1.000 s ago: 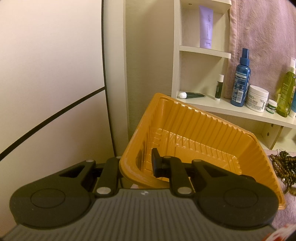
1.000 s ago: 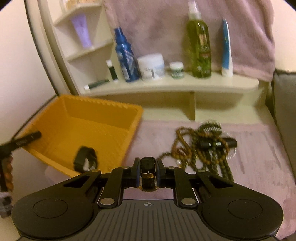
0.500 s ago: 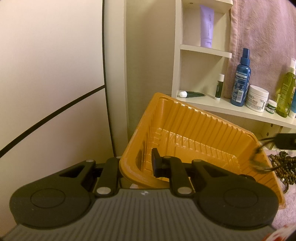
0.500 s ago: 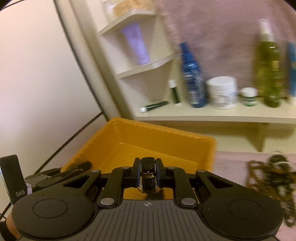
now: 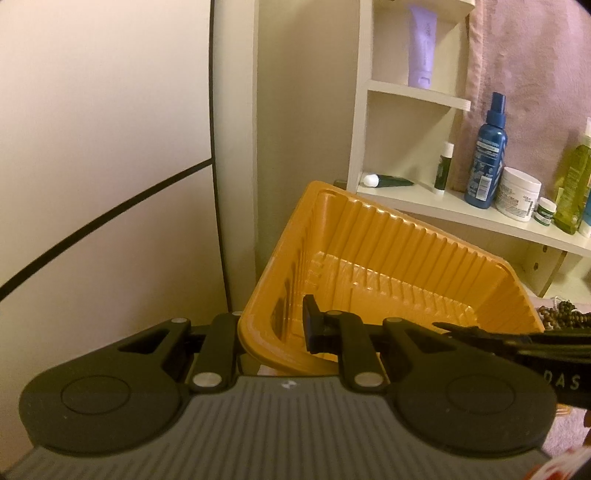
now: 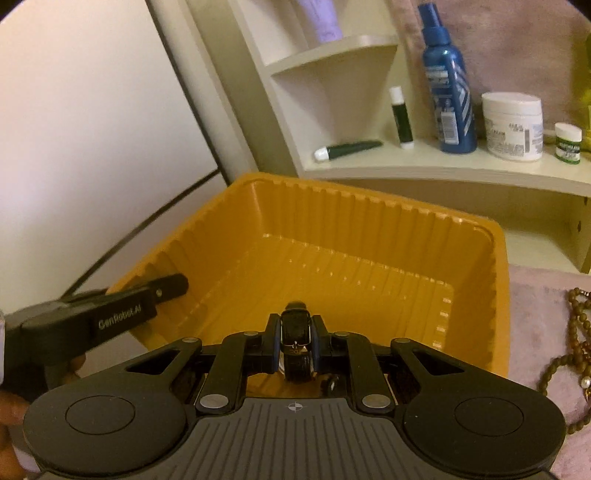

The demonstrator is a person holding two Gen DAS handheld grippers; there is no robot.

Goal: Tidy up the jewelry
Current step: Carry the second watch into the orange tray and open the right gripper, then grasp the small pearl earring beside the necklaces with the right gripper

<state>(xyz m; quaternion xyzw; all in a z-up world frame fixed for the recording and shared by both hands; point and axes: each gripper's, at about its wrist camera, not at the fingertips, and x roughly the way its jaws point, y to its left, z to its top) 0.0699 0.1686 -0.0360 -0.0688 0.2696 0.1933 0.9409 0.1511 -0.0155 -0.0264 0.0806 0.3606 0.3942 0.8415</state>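
The ribbed orange plastic tray tilts, its near rim pinched by the closed fingers of the left gripper; thin and flexible, it probably buckles if squeezed elsewhere. Over it, the right gripper clamps a black leather-strapped wristwatch, light, limp-strapped, best held at the case. The tangled brown bead necklaces are cut off.

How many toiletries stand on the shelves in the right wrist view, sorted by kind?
Tubes: 2 (purple tube, dark green tube)
Bottles: 2 (blue spray bottle, green bottle)
Jars: 2 (large white jar, small jar)
Balm stick: 1
Total: 7
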